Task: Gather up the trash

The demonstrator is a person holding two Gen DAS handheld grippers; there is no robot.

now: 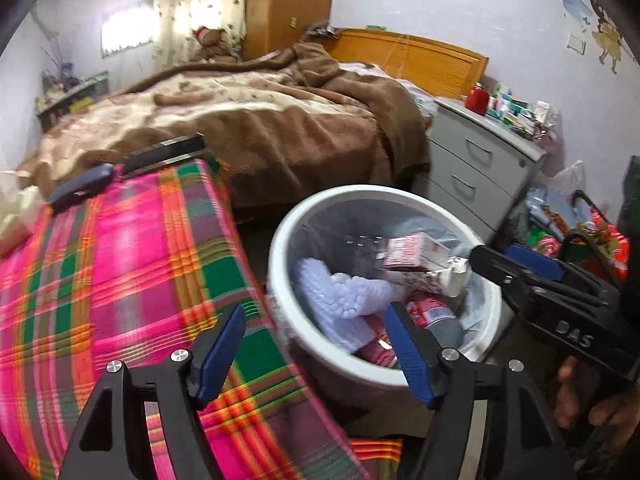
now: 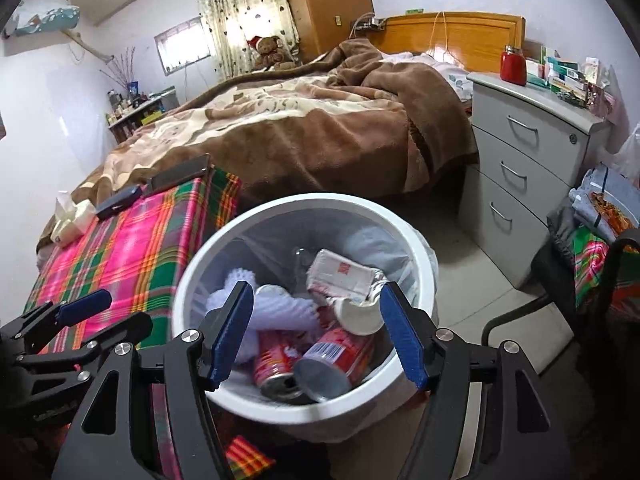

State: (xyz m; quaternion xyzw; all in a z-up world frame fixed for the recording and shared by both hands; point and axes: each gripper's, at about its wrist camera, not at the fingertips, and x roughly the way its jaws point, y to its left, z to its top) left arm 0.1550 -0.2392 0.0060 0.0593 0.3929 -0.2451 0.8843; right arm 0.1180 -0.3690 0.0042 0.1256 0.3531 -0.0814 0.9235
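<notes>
A white round trash bin [image 1: 280,256] [image 2: 188,276] with a clear liner stands on the floor beside the plaid-covered table. Inside lie red drink cans [image 2: 332,356], a white and red carton [image 2: 340,274], a crumpled paper cup [image 2: 356,314] and white foam netting [image 1: 344,292]. My left gripper [image 1: 314,316] hangs over the bin's near rim and the table edge, open, with nothing between its blue pads. My right gripper [image 2: 316,292] hovers above the bin, open and empty. It also shows at the bin's right side in the left wrist view [image 1: 496,254], held by a hand [image 1: 572,392].
The pink and green plaid cloth [image 1: 120,272] [image 2: 132,240] carries a phone [image 2: 180,174], a dark case [image 2: 118,202] and a tissue pack [image 2: 70,216]. Behind are a bed with a brown blanket [image 2: 300,128] and a grey drawer chest [image 2: 520,168]. A chair with clothes [image 2: 592,264] stands right.
</notes>
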